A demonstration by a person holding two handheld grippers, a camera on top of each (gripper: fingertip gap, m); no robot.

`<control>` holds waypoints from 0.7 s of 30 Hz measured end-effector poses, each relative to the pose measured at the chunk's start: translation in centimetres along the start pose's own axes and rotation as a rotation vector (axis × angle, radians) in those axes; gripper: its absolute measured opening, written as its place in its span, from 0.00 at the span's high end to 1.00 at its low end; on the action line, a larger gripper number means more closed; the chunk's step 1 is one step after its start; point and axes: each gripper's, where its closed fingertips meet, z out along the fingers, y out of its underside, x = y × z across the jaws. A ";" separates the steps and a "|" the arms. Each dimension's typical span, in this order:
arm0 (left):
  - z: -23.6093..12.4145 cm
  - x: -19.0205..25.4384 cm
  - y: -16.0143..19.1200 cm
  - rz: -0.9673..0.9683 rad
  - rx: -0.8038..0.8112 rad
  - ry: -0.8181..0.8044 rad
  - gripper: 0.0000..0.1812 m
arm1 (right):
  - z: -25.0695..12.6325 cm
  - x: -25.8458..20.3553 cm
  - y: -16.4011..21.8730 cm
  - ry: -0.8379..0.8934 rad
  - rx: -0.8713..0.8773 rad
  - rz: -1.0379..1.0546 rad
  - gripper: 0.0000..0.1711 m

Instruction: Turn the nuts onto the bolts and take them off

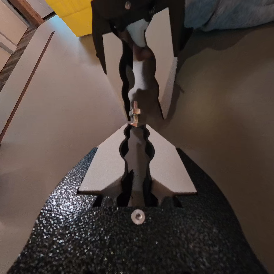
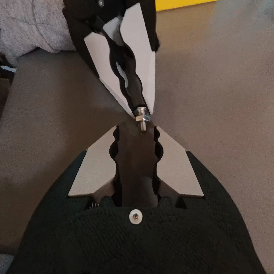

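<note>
A silver bolt with a hex nut partway along its thread is held above the tabletop. My left gripper is shut on the bolt's head, and the thread points away from it. My right gripper faces it from the far side with its jaws apart, and the nut lies between its fingertips. In the right wrist view, my right gripper is open, and the bolt's free end sits between its tips. The nut is just beyond, next to the left gripper.
The beige tabletop lies below both grippers. A dark groove runs along its left side. A yellow block stands at the far edge. Grey-blue fabric lies at the far right, and also shows in the right wrist view. Left and right tips are no more than a few centimetres apart.
</note>
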 end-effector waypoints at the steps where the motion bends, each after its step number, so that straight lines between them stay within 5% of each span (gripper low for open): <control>1: 0.0 0.0 0.0 0.000 -0.002 0.001 0.92 | 0.0 -0.3 -0.8 0.000 0.031 -0.028 0.73; 5: 0.1 0.0 0.0 0.003 -0.001 -0.004 0.91 | -1.7 -2.9 -5.6 -0.011 0.285 -0.226 0.81; 10: 0.1 0.1 0.0 0.001 0.001 -0.005 0.92 | -1.3 0.6 0.1 0.046 0.015 -0.026 0.74; 15: 0.0 -0.1 0.1 0.001 -0.001 -0.007 0.92 | -0.2 -0.8 -0.9 0.037 0.009 -0.135 0.77; 18: 0.0 -0.1 0.1 -0.002 -0.004 -0.014 0.91 | -2.6 -2.1 -5.9 0.045 0.329 -0.231 0.80; 21: 0.0 -0.1 0.1 -0.007 -0.004 -0.011 0.91 | -1.9 0.6 -1.4 0.089 0.093 -0.092 0.73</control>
